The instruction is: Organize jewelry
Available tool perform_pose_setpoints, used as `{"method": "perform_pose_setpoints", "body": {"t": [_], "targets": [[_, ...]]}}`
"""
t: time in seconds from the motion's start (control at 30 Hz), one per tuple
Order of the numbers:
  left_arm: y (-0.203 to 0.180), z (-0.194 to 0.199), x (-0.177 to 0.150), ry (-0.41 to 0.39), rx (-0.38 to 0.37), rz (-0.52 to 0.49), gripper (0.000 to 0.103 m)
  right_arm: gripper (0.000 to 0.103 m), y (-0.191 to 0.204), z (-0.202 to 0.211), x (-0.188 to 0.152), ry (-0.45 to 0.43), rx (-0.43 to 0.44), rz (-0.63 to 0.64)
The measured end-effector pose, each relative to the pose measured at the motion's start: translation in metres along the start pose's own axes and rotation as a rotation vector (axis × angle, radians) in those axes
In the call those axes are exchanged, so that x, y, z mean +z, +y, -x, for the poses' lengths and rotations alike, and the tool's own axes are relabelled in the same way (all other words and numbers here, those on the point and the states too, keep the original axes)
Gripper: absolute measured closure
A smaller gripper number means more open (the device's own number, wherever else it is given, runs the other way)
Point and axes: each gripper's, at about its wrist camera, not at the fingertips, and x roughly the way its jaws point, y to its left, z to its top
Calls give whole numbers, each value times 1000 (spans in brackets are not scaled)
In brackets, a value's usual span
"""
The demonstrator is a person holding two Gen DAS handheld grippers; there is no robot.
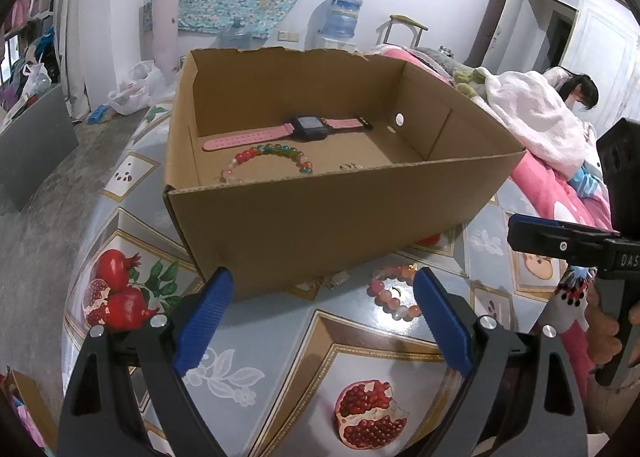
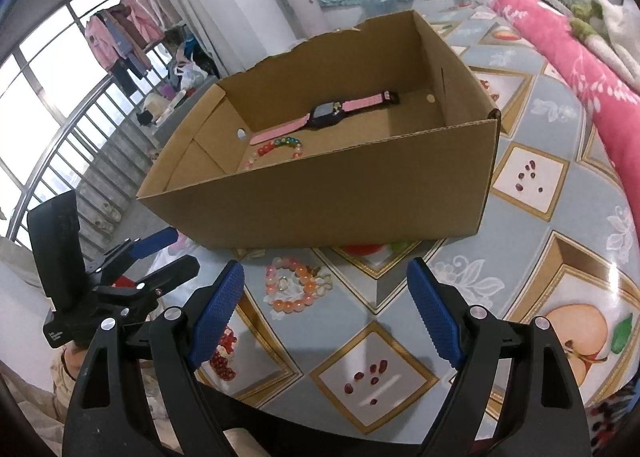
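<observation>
Progress roughly half: pink watch [image 1: 298, 128], multicolour bead bracelet [image 1: 266, 155] and small ring [image 1: 349, 166] already inside cardboard box [image 1: 320, 213]. Orange bead bracelet [image 2: 289, 289] plus small ring [image 2: 283, 284] left on bench [image 2: 540, 257], just beside box's near wall. Left gripper [image 1: 322, 321] and right gripper [image 2: 326, 313] both spread wide, holding nothing.

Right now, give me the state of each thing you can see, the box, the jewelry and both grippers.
Cardboard box: open-topped, upright on the table.
Pink watch: lying flat inside the box.
Multicolored bead bracelet: inside the box.
Orange-pink bead bracelet: outside the box, on the table.
Left gripper: open, empty.
Right gripper: open, empty.
</observation>
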Motion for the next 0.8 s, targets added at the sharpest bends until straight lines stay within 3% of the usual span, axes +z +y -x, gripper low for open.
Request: {"method": "perform_pose_setpoints", "body": {"t": [0.8], "targets": [[2,-1,2,-5,-2,13,13,23,-9,-2,5,-13,14,-41]]}}
